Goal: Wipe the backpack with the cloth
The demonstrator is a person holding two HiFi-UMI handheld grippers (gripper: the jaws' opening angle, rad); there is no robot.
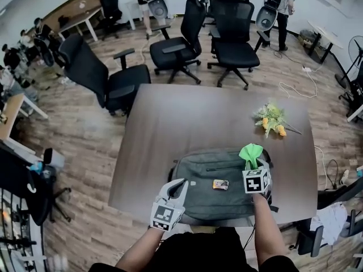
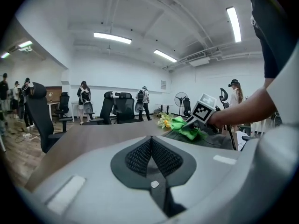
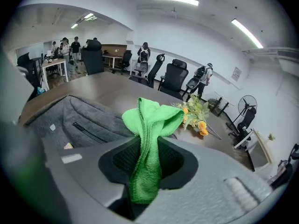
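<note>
Backpack (image 1: 215,191) flat on table (image 1: 187,112), wiping apparently not yet begun | right gripper (image 3: 148,143) fingers (image 3: 122,160) clamped on green cloth (image 3: 154,115), poised over backpack's far right corner | left gripper (image 2: 150,141) fingers (image 2: 138,157) together, empty

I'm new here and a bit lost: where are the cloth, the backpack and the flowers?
cloth (image 3: 148,139), right gripper view, the strip between the jaws.
backpack (image 1: 199,200), head view, its grey front panel.
flowers (image 1: 271,118), head view, the middle of the bunch.

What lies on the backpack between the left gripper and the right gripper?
A small yellow item on the grey backpack, seen in the head view.
</note>
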